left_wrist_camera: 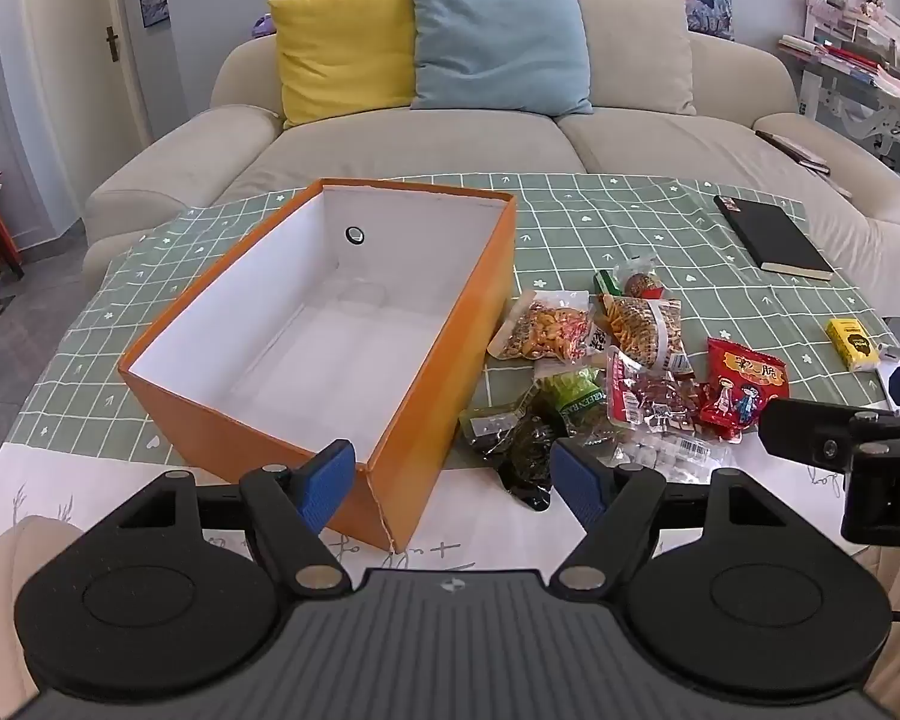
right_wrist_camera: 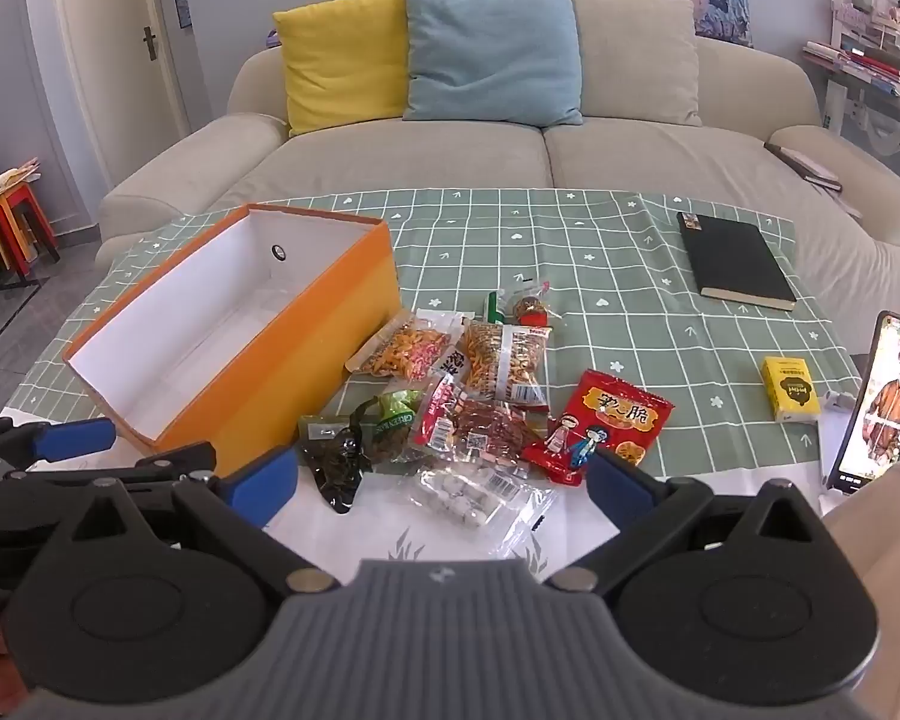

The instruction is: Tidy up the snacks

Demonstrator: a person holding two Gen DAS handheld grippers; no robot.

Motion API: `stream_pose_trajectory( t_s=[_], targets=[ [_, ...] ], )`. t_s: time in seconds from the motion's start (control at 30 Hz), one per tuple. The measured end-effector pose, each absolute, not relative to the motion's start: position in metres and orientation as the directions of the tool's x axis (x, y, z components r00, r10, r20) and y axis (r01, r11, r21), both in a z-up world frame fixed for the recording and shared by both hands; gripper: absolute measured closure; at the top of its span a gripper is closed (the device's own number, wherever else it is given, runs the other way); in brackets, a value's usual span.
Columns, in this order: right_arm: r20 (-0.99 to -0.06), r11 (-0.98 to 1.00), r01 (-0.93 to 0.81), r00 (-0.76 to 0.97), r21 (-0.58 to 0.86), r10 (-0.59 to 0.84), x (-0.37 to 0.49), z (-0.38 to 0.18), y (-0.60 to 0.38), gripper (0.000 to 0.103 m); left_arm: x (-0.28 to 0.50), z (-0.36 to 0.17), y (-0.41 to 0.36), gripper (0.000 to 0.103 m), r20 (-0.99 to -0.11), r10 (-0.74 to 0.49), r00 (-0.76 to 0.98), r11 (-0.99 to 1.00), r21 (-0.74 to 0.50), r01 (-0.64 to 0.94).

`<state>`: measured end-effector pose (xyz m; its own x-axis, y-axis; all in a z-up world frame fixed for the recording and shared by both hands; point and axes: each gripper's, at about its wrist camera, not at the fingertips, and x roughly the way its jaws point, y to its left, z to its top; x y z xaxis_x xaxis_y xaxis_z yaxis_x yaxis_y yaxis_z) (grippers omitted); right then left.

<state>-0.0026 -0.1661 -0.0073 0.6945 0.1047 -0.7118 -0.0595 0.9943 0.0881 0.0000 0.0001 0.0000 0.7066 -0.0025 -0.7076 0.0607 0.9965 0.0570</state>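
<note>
Left wrist view: left gripper [left_wrist_camera: 450, 480] jaws apart, holding nothing, above the near corner of the orange box [left_wrist_camera: 432, 420]. Right gripper [right_wrist_camera: 444, 480] jaws likewise apart (nothing held), over the snack packets [right_wrist_camera: 480, 408] lying just beside the box on the tablecloth [right_wrist_camera: 630, 276].

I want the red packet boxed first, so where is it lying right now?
The red snack packet lies on the tablecloth at the right edge of the snack pile, between the clear packet of red sausages and the small yellow box.
</note>
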Motion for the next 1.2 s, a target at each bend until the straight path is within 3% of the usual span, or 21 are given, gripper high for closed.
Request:
stream_pose_trajectory(
  t_s=[1.2],
  targets=[
    [-0.719,0.994,-0.059,0.686,0.095,0.11,-0.0006,-0.0119,-0.1631,0.004,-0.0013,-0.0081,-0.0036,0.016,-0.733,-0.002,0.68,0.996,0.059,0.067]
  ],
)
